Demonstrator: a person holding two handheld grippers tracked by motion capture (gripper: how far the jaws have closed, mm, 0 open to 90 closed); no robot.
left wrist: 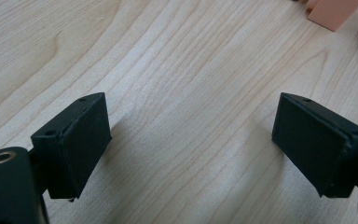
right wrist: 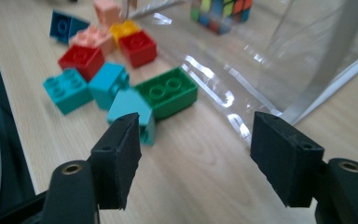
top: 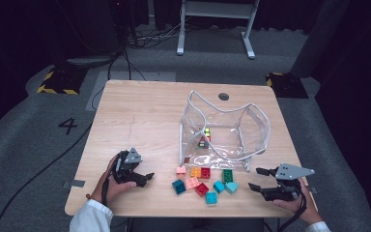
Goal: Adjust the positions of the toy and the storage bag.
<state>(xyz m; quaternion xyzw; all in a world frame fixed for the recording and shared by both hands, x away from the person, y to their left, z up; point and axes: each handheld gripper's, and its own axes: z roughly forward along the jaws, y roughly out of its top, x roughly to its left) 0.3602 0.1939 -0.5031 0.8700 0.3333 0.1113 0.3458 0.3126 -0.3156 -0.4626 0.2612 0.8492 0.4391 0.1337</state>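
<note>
Starting with the wooden table, I see the clear plastic bag standing open at its right half, with a colour cube already inside. Just in front of the bag lies the loose pile of bricks, none of them packed yet, so most of the job looks undone to me. My right claw sits low at the near right, jaws apart and empty, aimed at the teal brick and the green brick nearest it. My left claw rests at the near left, jaws wide over bare wood, holding nothing.
</note>
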